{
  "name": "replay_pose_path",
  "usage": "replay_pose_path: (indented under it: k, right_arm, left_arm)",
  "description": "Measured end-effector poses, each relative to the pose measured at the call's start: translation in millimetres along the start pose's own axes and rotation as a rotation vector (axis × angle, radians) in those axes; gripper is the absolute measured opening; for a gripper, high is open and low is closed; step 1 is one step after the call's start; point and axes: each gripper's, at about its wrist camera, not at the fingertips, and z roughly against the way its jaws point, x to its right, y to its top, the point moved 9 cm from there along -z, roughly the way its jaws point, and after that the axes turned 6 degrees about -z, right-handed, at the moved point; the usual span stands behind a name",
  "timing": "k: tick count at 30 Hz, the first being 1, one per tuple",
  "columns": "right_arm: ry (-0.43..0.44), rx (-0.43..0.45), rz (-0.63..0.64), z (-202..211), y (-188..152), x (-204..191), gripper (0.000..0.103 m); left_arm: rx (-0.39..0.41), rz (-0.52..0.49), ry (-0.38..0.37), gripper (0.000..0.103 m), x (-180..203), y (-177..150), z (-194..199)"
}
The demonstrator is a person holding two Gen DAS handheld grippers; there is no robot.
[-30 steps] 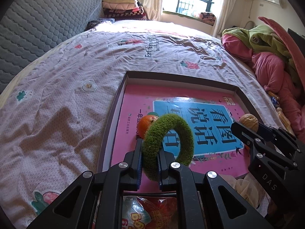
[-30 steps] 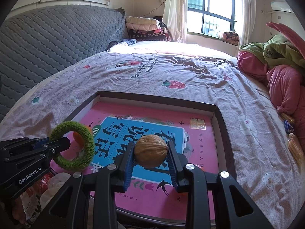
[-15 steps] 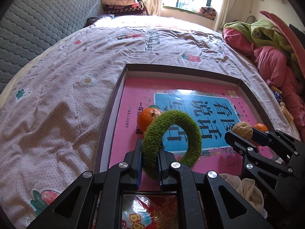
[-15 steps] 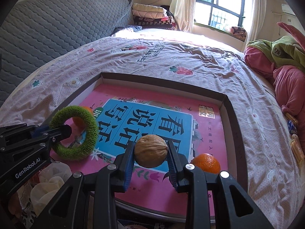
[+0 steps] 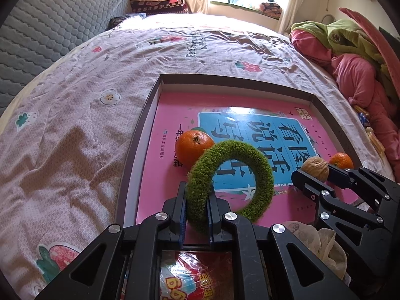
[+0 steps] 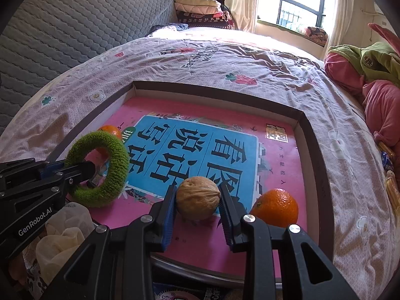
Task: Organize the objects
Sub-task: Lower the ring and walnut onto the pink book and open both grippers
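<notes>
Currently, left gripper (image 5: 196, 208) is clamping its blue pads on the near rim of a fuzzy green fabric ring (image 5: 231, 178), which is standing upright above the tray's near-left area. Right gripper (image 6: 197, 211) is gripping a round tan walnut (image 6: 198, 198) btwn both pads, just above the pink book cover, near edge. Both objs are sitting over a shallow dark-rimmed rectangular tray (image 6: 322, 165) lined w/ a pink-and-blue printed book (image 6: 200, 150). One orange mandarin (image 5: 193, 146) is lying just behind the ring; a second orange mandarin (image 6: 276, 208) is resting just right of the walnut. Tray is lying on a pale patterned bedsheet (image 5: 75, 130). Cream crumpled cloth (image 6: 62, 240) is sitting below the tray's near edge.
</notes>
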Motion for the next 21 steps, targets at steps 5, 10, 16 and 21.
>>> replay_pose_path:
  k: [5, 10, 16, 21]
  right_arm:
    - [-0.007, -0.007, -0.006, -1.1, -1.2, 2.3, 0.033]
    - [-0.009, -0.008, -0.009, -0.9, -1.7, 3.6, 0.033]
    - [-0.008, -0.013, -0.023, -1.3, -2.3, 6.1, 0.033]
    - [0.004, -0.019, -0.042, -0.9, -2.0, 7.3, 0.033]
  left_arm:
    - [-0.002, -0.002, 0.006, 0.013, 1.2, -1.1, -1.9]
    - [0.002, -0.014, 0.034, 0.013, 2.1, -0.2, -3.2]
    - [-0.006, -0.009, 0.042, 0.017, 1.8, 0.8, -6.3]
    - [-0.007, -0.003, 0.042, 0.021, 1.0, 1.0, -6.9]
